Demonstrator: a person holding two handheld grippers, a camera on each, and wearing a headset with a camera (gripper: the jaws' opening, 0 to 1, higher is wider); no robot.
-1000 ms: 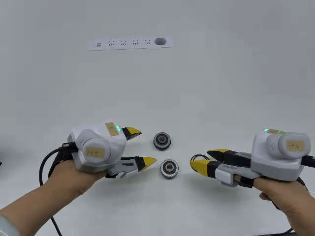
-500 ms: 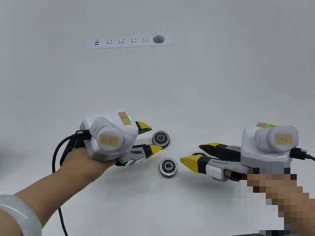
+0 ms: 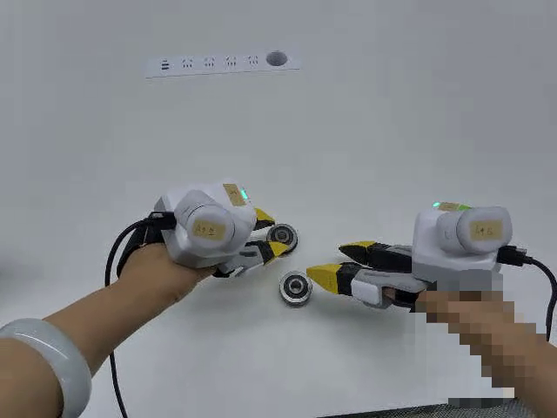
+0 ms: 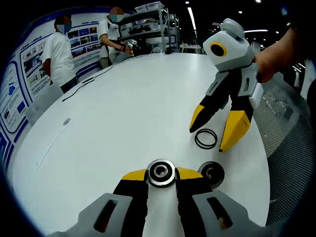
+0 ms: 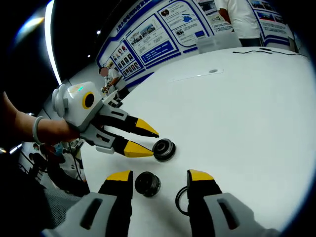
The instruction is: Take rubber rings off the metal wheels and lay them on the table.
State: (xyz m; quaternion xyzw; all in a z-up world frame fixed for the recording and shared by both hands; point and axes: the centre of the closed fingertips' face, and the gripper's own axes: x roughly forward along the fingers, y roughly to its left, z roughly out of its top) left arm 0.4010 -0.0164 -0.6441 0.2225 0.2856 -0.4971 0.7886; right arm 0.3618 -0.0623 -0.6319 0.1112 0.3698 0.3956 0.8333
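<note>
**Left claw** (image 3: 270,232): white body, black jaws with yellow tips. The jaws are spread to about a wheel's width, one tip on either side of the far wheel. Whether they press on it cannot be told.

**Far wheel** (image 3: 283,233): small round metal wheel with a silvery hub and a dark band. It rests on the white table (image 3: 392,139), straight ahead of the left claw and between its tips in the left gripper view. The left claw is much the nearer of the two.

**Near wheel** (image 3: 296,288): same make, on the table just beside the far wheel, on the person's side. In the right gripper view it sits ahead of the right claw, close to the left-hand jaw rather than centred in the gap.

**Loose ring** (image 4: 206,138): thin black rubber ring, flat on the table between the right claw's tips, touching neither wheel.

**Right claw** (image 3: 341,263): matching build, jaws spread, gripping nothing.

**Note**: the far wheel lies squarely in the left claw's gap, so closing should seize it across its width. The right claw would need to shift towards its left jaw to centre on the near wheel. Whether either wheel carries a ring is too small to tell.
</note>
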